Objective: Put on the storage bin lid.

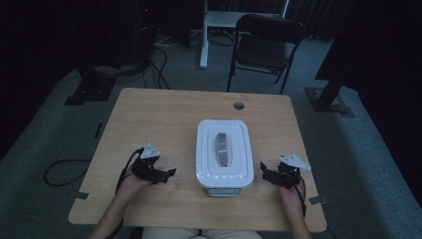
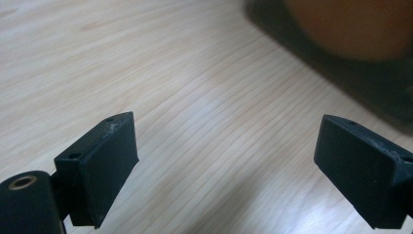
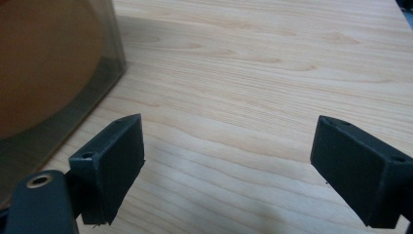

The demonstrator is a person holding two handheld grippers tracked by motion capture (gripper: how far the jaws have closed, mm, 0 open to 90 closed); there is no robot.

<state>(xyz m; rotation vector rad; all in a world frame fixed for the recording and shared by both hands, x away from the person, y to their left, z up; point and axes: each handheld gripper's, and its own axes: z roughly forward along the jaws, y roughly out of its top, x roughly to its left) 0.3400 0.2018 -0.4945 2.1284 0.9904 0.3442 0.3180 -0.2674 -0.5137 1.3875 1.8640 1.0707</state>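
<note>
I have the clear-walled rectangular plastic container with the white lid (image 1: 224, 153) sitting between my two tools, its long axis running away from me across the pale wooden table (image 1: 164, 112). My left gripper (image 1: 168, 173) has its jaws spread wide with nothing between them, and the box lies off to its right, near but apart. My right gripper (image 1: 264, 174), equally spread and empty, has the box wall just beside its left jaw, so I judge it the nearer.
</note>
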